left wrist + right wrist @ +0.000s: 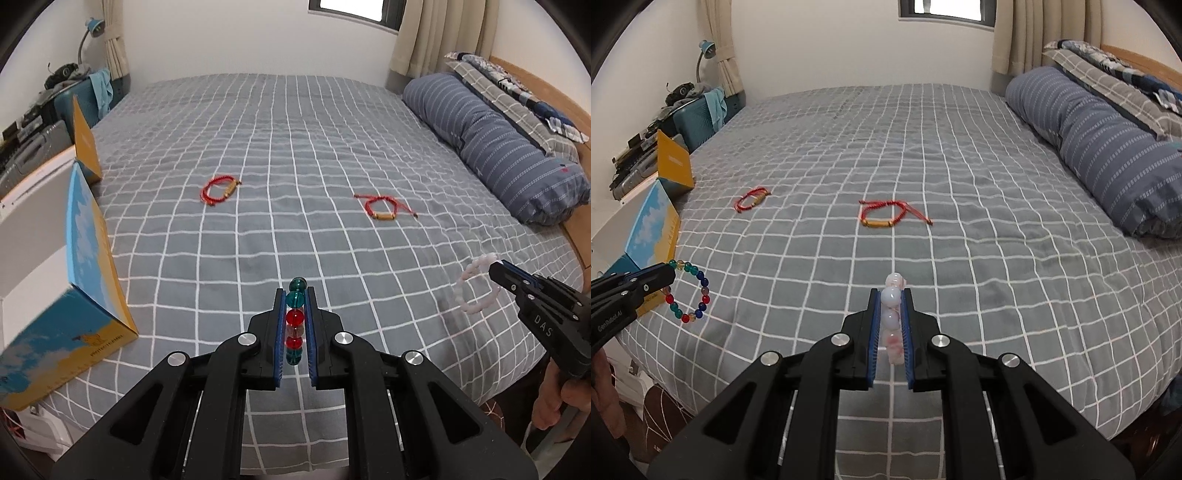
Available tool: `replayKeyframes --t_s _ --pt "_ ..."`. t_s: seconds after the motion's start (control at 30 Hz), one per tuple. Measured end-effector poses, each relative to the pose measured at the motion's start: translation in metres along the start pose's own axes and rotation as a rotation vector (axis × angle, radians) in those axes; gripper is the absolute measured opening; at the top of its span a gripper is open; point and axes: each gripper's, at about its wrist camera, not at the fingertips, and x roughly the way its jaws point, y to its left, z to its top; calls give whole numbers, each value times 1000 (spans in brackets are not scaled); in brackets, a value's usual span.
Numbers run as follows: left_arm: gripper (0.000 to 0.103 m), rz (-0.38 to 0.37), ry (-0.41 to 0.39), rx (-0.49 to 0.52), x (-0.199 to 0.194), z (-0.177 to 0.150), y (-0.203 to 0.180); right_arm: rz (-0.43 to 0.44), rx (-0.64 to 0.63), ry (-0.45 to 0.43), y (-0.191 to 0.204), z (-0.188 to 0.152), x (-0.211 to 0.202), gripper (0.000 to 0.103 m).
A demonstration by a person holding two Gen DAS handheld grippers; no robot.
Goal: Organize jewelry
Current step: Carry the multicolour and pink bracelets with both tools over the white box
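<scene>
My left gripper [295, 295] is shut on a bracelet of teal, red and blue glass beads [295, 317], held above the bed's near edge; it also shows in the right wrist view [687, 291]. My right gripper [891, 295] is shut on a pale pink bead bracelet [892, 321], which also shows in the left wrist view [476, 288]. Two red cord bracelets with tan tube beads lie on the bedspread, one at the left [219, 190] [751, 199] and one at the right [382, 208] [886, 214].
A blue and yellow open box [85, 266] [655, 225] stands at the bed's left edge. A grey checked bedspread [295, 129] covers the bed. A striped blue bolster [495, 144] and pillows lie along the right. A cluttered bedside stand [33, 125] is at the far left.
</scene>
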Motion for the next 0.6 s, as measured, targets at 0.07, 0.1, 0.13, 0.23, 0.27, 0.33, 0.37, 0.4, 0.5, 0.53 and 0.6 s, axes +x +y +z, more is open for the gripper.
replayKeyframes --t_s 0.07,0.1,0.13,0.23,0.27,0.33,0.37,0.4,0.5,0.53,0.6 --pt "9 3 -11 3 -5 5 1 1 -10 -9 5 7 -2 11" --pt "9 3 -15 3 -7 7 1 2 -15 -12 8 9 -3 11" --pt "9 4 -20 3 -10 10 2 2 -20 -16 10 12 -3 11" --pt "9 8 -30 2 -15 15 4 13 -38 -28 20 23 -6 11" --pt "9 8 -32 1 -17 17 6 16 -44 -30 23 27 -6 11" --pt "9 12 -41 0 -21 20 8 22 -55 -39 29 33 -8 11" --pt "9 15 -45 -1 -22 22 10 29 -59 -41 32 37 -9 11" --pt "9 16 -47 -5 -24 24 12 36 -65 -45 37 41 -10 11" --pt "9 11 -46 -19 -26 28 20 45 -87 -53 49 51 -12 11" --pt "9 13 -49 -25 -28 30 24 53 -93 -52 53 54 -12 11" --pt "9 25 -56 -30 -30 32 28 66 -115 -55 65 61 -13 11"
